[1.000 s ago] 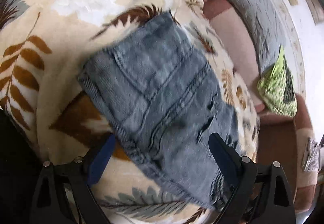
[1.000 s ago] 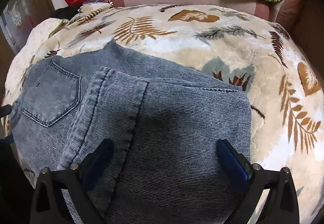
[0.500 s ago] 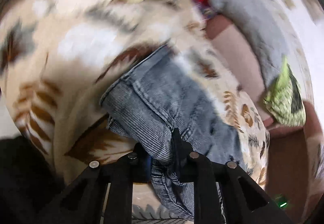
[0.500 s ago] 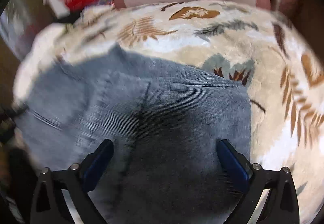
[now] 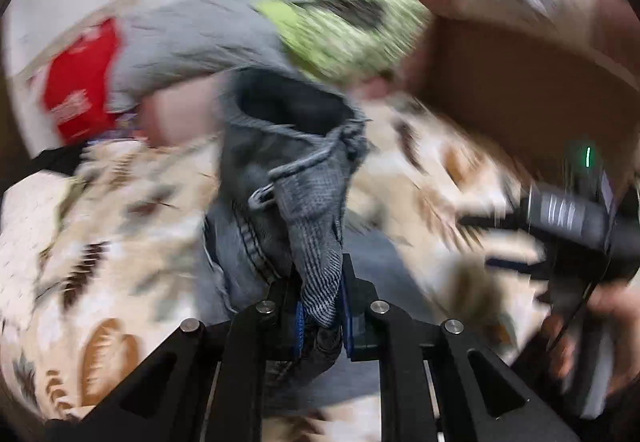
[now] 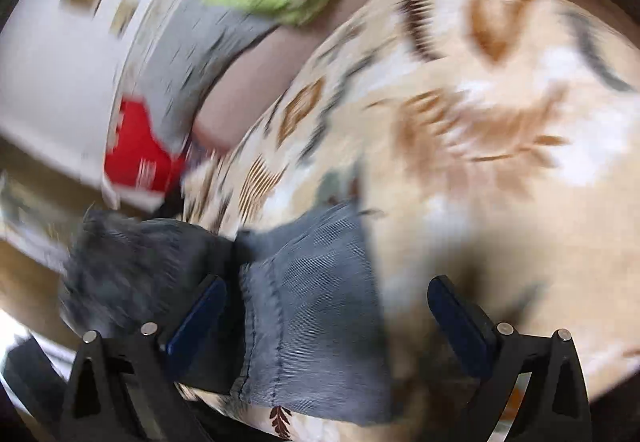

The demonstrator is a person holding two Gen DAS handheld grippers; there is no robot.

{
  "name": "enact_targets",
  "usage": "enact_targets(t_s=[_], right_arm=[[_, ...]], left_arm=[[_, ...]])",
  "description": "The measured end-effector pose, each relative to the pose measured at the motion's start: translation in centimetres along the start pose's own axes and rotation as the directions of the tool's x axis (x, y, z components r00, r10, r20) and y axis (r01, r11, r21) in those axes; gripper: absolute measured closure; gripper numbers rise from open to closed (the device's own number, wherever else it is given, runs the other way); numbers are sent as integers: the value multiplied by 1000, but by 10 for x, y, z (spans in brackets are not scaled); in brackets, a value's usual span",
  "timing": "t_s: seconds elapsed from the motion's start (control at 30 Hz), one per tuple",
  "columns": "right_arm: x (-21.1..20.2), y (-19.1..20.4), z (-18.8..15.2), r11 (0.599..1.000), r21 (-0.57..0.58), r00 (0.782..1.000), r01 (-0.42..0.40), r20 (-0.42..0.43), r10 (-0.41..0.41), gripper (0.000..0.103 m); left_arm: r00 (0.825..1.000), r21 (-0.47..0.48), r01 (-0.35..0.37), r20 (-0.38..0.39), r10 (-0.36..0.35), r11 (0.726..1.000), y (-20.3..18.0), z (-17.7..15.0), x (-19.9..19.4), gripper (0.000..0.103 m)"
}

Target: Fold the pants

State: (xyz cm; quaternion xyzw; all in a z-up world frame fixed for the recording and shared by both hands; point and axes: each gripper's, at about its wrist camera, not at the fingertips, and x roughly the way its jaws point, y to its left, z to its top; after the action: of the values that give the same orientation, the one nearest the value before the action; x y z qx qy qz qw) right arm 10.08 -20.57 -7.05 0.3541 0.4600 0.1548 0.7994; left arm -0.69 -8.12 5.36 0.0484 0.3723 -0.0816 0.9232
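The grey-blue denim pants (image 5: 292, 178) are bunched and lifted off the leaf-print blanket (image 5: 100, 242). My left gripper (image 5: 322, 306) is shut on a fold of their edge, and the cloth rises in front of the camera. In the right wrist view the folded pants (image 6: 308, 302) lie at the blanket's near edge. My right gripper (image 6: 328, 318) is open above them, its blue pads (image 6: 456, 318) spread wide and holding nothing. The right gripper also shows in the left wrist view (image 5: 568, 218) at the right. Both views are blurred by motion.
The blanket (image 6: 480, 114) covers a bed or sofa. At the back lie a grey cushion (image 5: 188, 38), a green patterned cloth (image 5: 340, 30) and a red bag (image 5: 80, 82). A brown armrest (image 5: 520, 82) is at the right. A white wall stands behind.
My left gripper closed on the pants' edge and has swung up and round with it, bunching the cloth. My right gripper stayed open and has tilted over the pants.
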Motion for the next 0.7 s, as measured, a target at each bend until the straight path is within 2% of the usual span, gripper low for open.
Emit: enact_targets(t_s=[0.03,0.07,0.13,0.17,0.2,0.23,0.27,0.3,0.33,0.37,0.4,0.47,0.5,0.53,0.6,0.63,0.67,0.7], right_arm=[[-12,-15,1,999,41,1000,8,16,-8,1],[-19,-24,2,998,61,1000,16,23,-17,1],[-28,-36,1,996,85,999,39,26,-42,1],[-31,-42,0,993,104,998,53,19,-55,1],[-30,-42,-1,992,113,998,55,8,-57,1],[-32,-43,-3,992,116,999,47,1,-47,1],[-33,-42,-4,993,111,999,40,3,-40,1],[-34,-39,-5,994,105,999,39,5,-40,1],[-35,-31,-6,995,94,1000,22,6,-23,1],[-33,-28,-8,996,88,1000,-1,6,0,1],[-33,-17,-9,997,74,999,-33,4,33,1],[-24,10,-14,991,35,991,-127,-37,128,1],[-19,22,-18,982,23,979,-190,-74,191,1],[-11,34,-23,964,28,958,-263,-113,264,1],[9,44,-36,933,71,916,-354,-176,361,1],[22,42,-43,936,82,915,-341,-198,351,1],[38,34,-50,963,70,938,-260,-217,269,0],[58,20,-58,987,74,953,-144,-258,158,5]], left_arm=[[997,47,23,-74,-20,999,-16,-6,19,87],[983,95,60,-177,-43,994,-32,-18,44,81],[938,109,132,-334,-88,985,-46,-42,83,80],[949,129,128,-304,-84,983,-48,-46,80,78],[957,129,128,-278,-88,983,-47,-43,72,72],[957,106,156,-264,-124,982,-42,-38,59,52],[954,75,196,-246,-172,978,-33,-30,47,39],[959,34,224,-184,-214,974,-18,-22,26,36],[966,13,225,-135,-222,974,-7,-19,13,29],[976,-15,207,-71,-207,978,11,-14,-3,24],[984,-39,174,-32,-175,984,24,-10,-12,23],[997,-104,72,9,-71,992,62,-7,-16,22],[999,-138,26,-15,-29,990,78,-8,-9,22],[999,-165,0,-45,-8,986,91,-14,-5,22],[995,-218,-24,-102,2,976,110,-25,14,22],[990,-216,-32,-138,2,976,113,-32,29,22],[975,-190,-45,-222,2,981,110,-42,51,22],[956,-166,-55,-295,3,985,108,-54,65,22]])
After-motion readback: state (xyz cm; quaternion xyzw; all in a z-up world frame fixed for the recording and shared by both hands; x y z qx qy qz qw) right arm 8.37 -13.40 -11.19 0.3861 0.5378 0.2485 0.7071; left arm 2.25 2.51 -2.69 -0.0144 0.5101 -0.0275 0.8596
